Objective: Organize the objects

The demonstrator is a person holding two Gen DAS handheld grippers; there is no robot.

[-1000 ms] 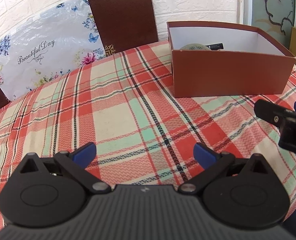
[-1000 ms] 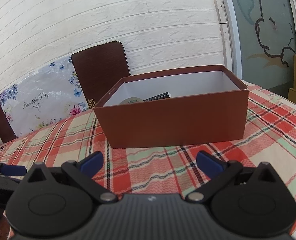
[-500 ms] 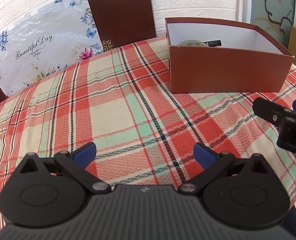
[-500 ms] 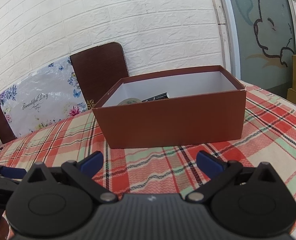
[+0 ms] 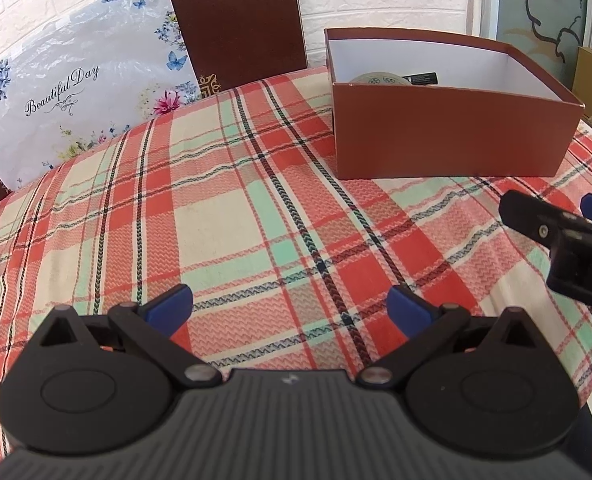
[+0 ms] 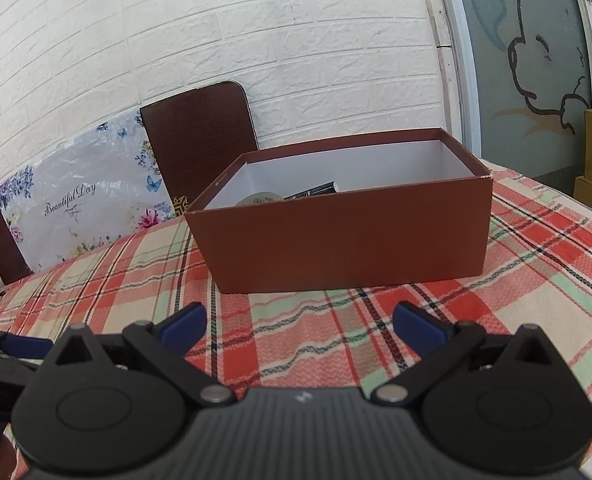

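Box (image 6: 348,236), contents mostly hidden — round lid (image 6: 260,200), dark item (image 6: 320,189).

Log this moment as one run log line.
left gripper open, empty | right gripper open, empty | brown box holds items | tablecloth bare

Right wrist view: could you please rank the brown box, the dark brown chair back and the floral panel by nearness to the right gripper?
1. Brown box, on the tablecloth straight ahead of the right gripper.
2. Dark brown chair back, behind the box, left.
3. Floral panel, far left; roughly level with the chair, too close to call.
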